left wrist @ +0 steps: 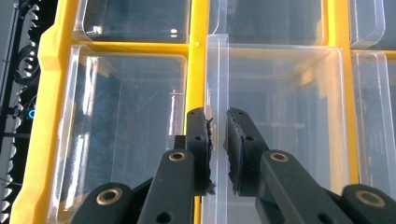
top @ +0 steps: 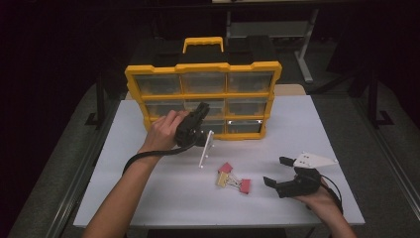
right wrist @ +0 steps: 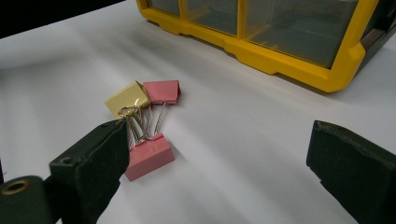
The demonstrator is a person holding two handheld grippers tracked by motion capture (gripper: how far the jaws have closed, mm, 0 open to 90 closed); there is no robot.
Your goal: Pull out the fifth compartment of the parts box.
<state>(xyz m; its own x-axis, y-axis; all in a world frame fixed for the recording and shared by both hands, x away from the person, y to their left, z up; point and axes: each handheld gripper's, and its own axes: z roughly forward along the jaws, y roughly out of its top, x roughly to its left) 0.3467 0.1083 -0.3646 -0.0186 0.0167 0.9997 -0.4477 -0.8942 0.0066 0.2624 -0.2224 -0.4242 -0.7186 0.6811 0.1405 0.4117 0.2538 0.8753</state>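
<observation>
Three clips [top: 233, 178] lie bunched on the table [top: 163, 198], well short of the organizer [top: 203, 99]. Left gripper [left wrist: 218, 140] pinches the clear edge of a middle drawer [left wrist: 275, 116], likely to slide it out. Right gripper [top: 277, 171] rests beside the clips with jaws wide, holding nothing, apparently ready to pick one up.

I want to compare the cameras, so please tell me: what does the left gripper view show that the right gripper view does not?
Left gripper view: the left tongs shut on the edge of a clear drawer pulled slightly out of its slot, with its neighbour drawers seen close.

Right gripper view: the right tongs open above the white table, and three binder clips, one yellow clip and two pink clips, lying together near the left jaw.

Both: the yellow organizer with its clear drawers.
</observation>
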